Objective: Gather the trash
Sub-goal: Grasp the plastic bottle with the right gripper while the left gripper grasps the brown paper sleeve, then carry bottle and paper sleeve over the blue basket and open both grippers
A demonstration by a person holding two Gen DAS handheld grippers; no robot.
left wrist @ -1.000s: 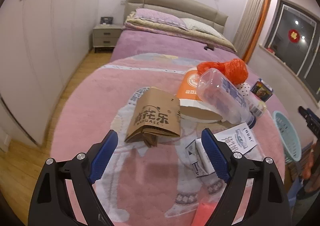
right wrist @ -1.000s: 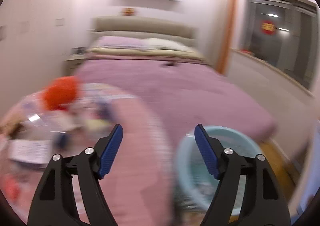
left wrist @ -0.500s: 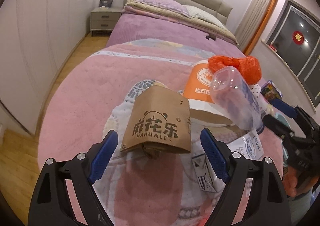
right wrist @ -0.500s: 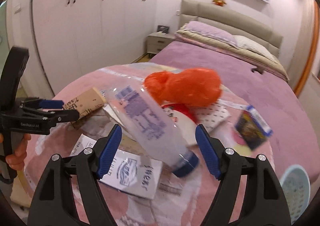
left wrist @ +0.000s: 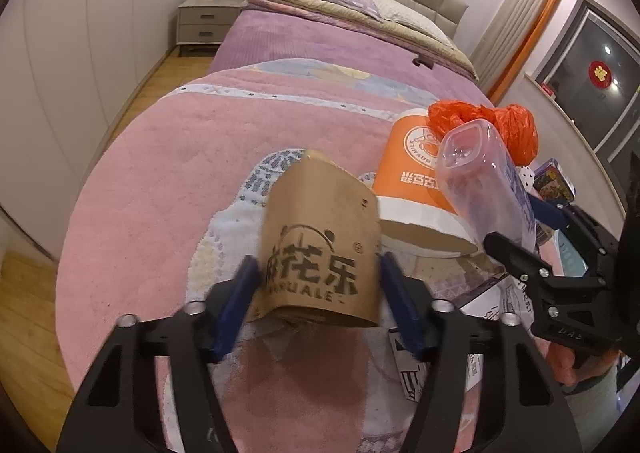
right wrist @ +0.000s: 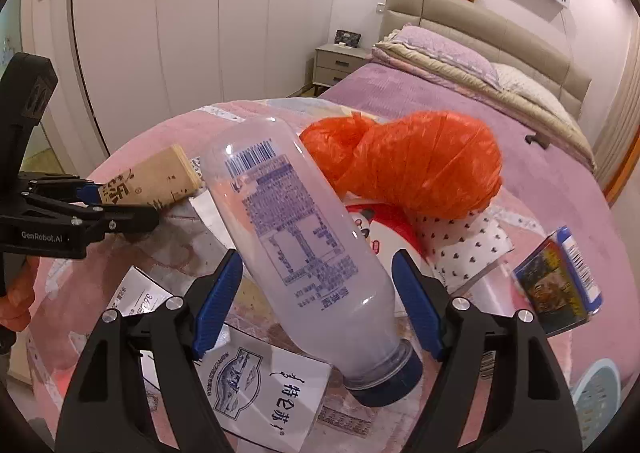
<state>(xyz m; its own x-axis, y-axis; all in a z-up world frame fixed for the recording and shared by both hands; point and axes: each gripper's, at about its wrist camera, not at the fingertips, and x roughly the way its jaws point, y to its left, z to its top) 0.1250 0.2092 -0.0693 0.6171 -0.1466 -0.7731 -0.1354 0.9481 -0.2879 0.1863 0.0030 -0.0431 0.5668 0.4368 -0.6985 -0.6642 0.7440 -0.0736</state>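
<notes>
Trash lies on a pink blanket on the bed. A brown paper carton (left wrist: 320, 245) sits between the fingers of my left gripper (left wrist: 320, 307), whose jaws have closed in to its sides; the carton also shows in the right wrist view (right wrist: 150, 181). A clear plastic bottle (right wrist: 304, 253) with a blue cap lies tilted between the open fingers of my right gripper (right wrist: 318, 303), without touching them. The bottle also shows in the left wrist view (left wrist: 486, 193). An orange plastic bag (right wrist: 412, 165) lies behind it.
An orange paper cup (left wrist: 420, 189) lies on its side by the carton. A white milk carton (right wrist: 260, 385), a heart-print paper (right wrist: 468, 249) and a small colourful box (right wrist: 556, 277) lie around the bottle. A pale blue basket (right wrist: 596, 401) stands low at the right.
My left gripper moved forward and narrowed its jaws around the brown carton. My right gripper swung from the basket to the bed and came close over the bottle.
</notes>
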